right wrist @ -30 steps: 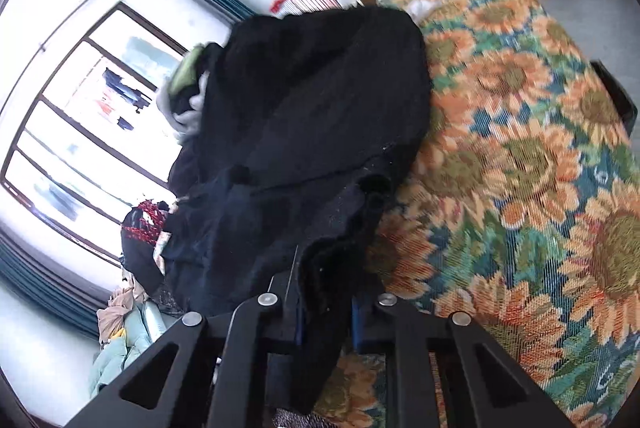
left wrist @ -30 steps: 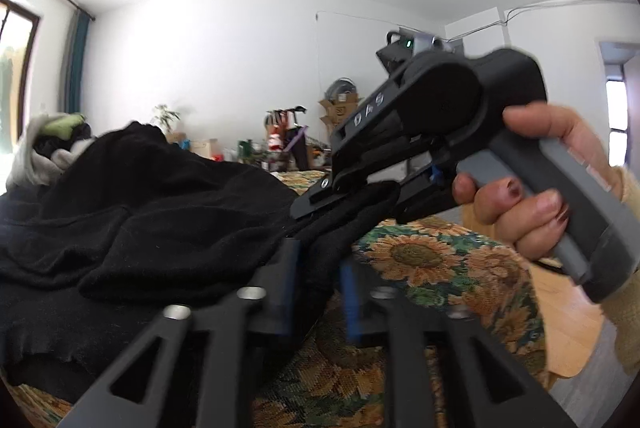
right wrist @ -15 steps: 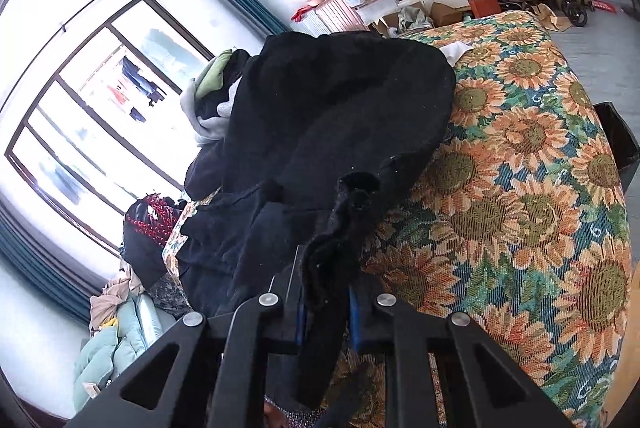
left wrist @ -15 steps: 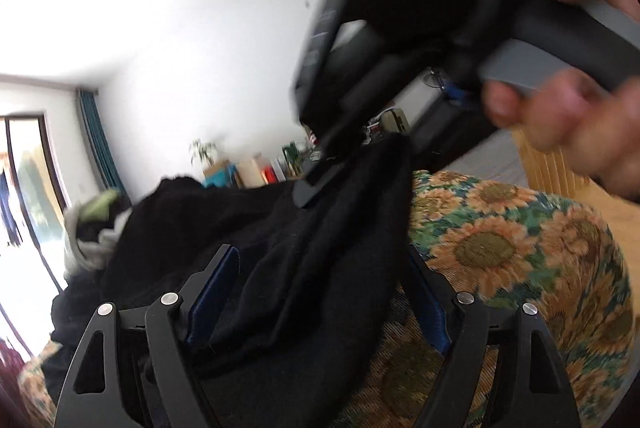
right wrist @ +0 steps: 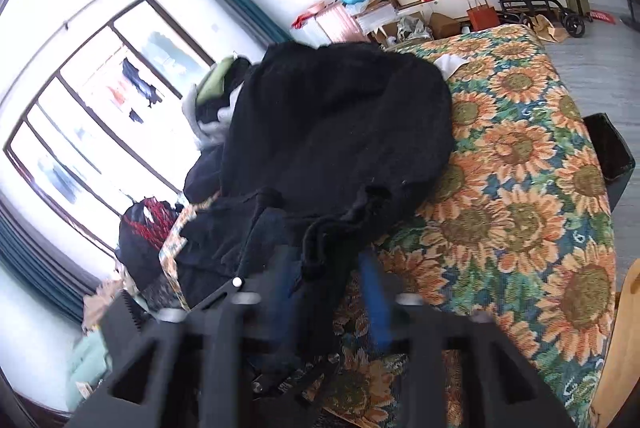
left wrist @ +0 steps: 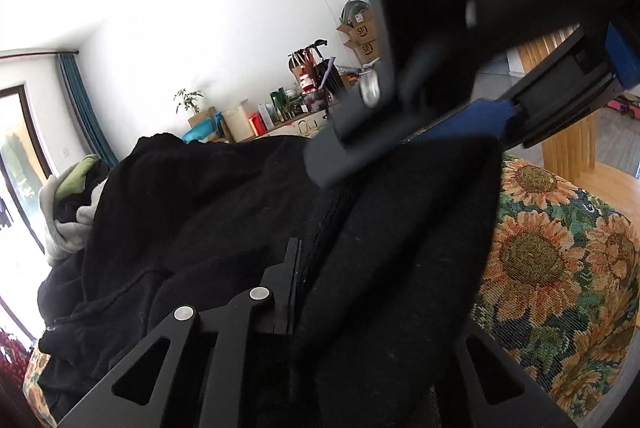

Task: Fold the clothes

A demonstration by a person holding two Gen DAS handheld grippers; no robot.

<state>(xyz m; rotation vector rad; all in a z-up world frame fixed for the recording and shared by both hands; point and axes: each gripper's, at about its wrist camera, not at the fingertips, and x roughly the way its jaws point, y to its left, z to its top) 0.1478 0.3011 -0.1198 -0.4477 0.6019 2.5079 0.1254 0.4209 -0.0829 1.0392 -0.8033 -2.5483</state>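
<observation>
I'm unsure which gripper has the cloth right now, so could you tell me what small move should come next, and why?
Probably close the left gripper on the black garment. A fold of it lies between the wide-open fingers, and the right gripper also has its blue pads apart around the cloth, so neither seems to grip it above the sunflower cover.

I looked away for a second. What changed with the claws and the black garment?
The right claw opened; the black garment now lies loose between its fingers. The left claw opened too, cloth draped across it. The pile stayed on the sunflower cover.
</observation>
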